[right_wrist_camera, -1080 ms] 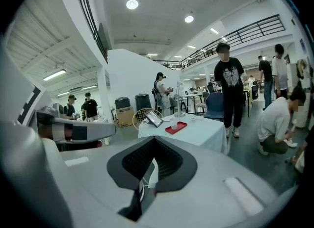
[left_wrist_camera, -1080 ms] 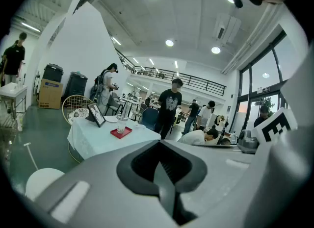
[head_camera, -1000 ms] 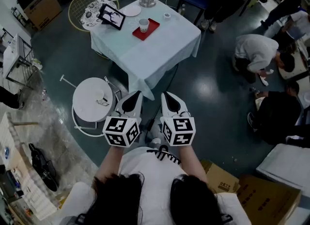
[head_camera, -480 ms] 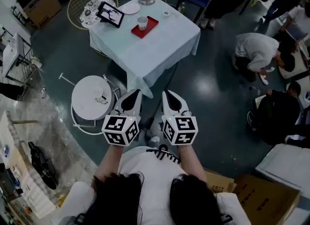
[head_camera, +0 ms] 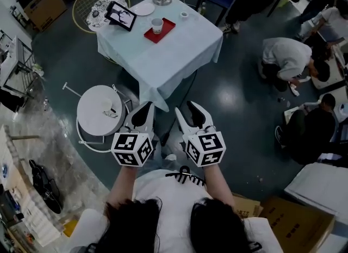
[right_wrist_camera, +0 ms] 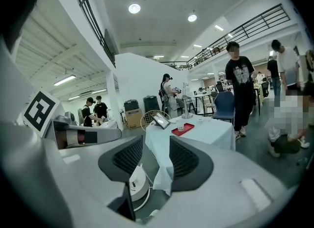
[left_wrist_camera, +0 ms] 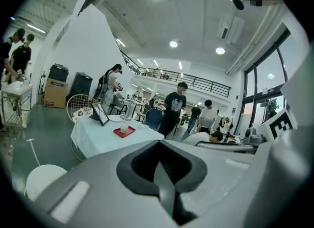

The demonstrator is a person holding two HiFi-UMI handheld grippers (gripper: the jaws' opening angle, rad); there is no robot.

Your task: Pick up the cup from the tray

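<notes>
A white cup [head_camera: 157, 25] stands on a red tray [head_camera: 165, 32] near the far side of a table with a pale cloth [head_camera: 174, 56]. Both grippers are close to my body, far short of the table. The left gripper [head_camera: 145, 108] is shut with nothing in it. The right gripper [head_camera: 186, 109] is open and empty. In the left gripper view the cup [left_wrist_camera: 123, 128] and tray [left_wrist_camera: 117, 134] are small and distant beyond the left gripper [left_wrist_camera: 160, 146]. The right gripper view shows the tray [right_wrist_camera: 186, 129] far beyond the right gripper [right_wrist_camera: 156, 148].
A picture frame [head_camera: 120, 16], a plate [head_camera: 144, 8] and a small dish [head_camera: 183, 14] share the table. A round white stool [head_camera: 100, 110] stands at my left front, with a wire chair [head_camera: 89, 4] behind the table. People crouch at right [head_camera: 288, 56]. Cardboard boxes [head_camera: 293, 219] lie at my right.
The table has shifted slightly up and left in the head view. Both grippers sit a little lower in the frame. Neither has taken hold of anything.
</notes>
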